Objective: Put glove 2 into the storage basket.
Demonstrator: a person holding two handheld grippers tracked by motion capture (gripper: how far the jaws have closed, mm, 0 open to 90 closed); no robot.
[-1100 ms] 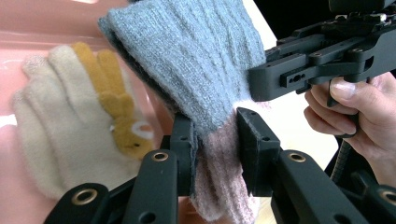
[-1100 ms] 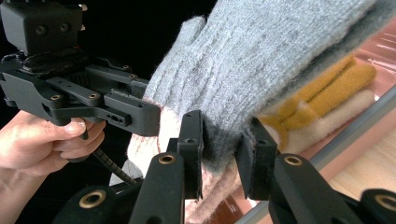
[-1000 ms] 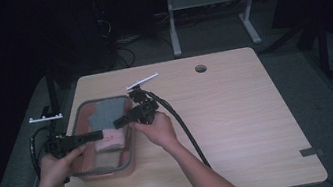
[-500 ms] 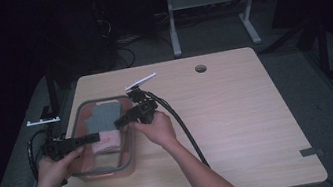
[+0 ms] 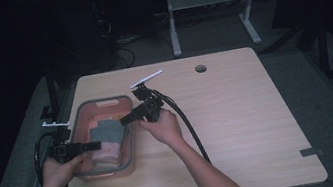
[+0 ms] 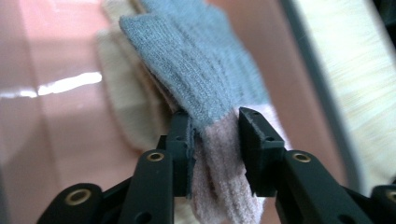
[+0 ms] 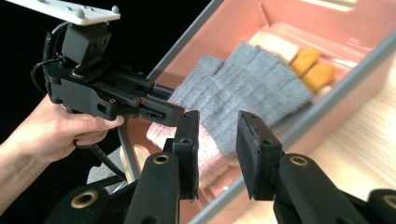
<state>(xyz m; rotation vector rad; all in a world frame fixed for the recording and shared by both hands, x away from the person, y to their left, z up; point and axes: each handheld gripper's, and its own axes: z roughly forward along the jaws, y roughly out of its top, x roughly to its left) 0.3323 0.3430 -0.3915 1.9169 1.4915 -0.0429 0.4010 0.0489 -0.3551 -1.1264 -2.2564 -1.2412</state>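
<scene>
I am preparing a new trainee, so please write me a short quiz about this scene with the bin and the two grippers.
1. True or false: the right gripper holds the glove.
2. Which part of the glove lies between the jaws of the left gripper?
3. Where does the bin stand? A: on the floor. B: on the left part of the table. C: at the table's right edge.
Key: 1 false, its jaws stand open and empty. 2 the pink cuff; those jaws have just been opening, and whether they press it is unclear. 3 B.
</scene>
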